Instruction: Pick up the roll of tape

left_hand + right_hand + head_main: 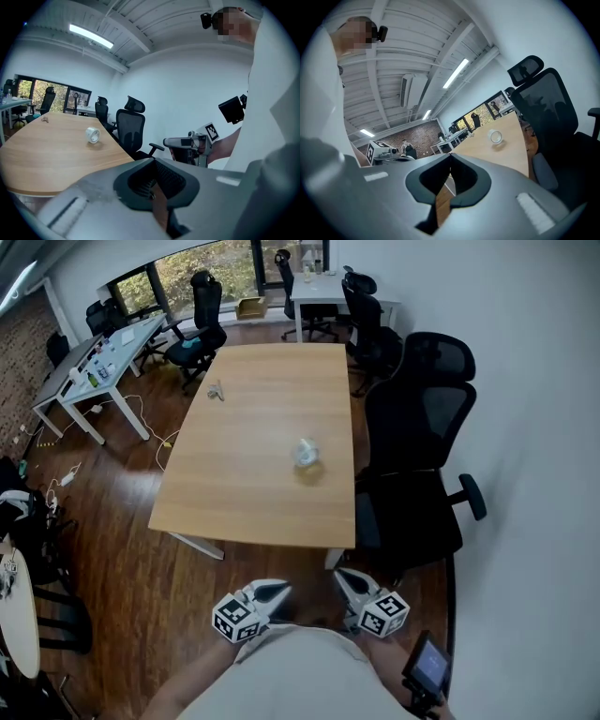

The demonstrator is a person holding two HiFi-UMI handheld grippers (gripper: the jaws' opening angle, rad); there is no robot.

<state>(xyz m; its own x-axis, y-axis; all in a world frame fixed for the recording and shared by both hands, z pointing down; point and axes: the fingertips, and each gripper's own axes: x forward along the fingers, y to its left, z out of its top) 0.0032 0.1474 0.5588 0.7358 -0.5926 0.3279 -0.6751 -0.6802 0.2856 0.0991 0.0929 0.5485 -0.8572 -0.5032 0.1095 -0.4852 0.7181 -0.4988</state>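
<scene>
At the far left of the table [244, 502], a small object [216, 391] lay near the far edge, too small to make out. The left gripper [279, 592] was at the bottom of the head view, over the floor [141, 559] just short of the table's near edge. Its jaws were pressed together with nothing between them. In the left gripper view they met at the tip and were empty, and the tape showed up and to the left of them.

The tape [307, 454] sat alone on the wood, right of the table's middle. It looked to stand on its rim, with its hole turned toward the grippers. It was well apart from both grippers, ahead of them across the near half of the table, and roughly in line with the gap between the two.

The right gripper [344, 577] was just beside the left one, also short of the near edge. Its jaws were likewise closed to a point and held nothing. In the right gripper view the tape showed up and to the right of them. A black chair [417, 456] stood against the table's right side, close to the tape's end.
</scene>
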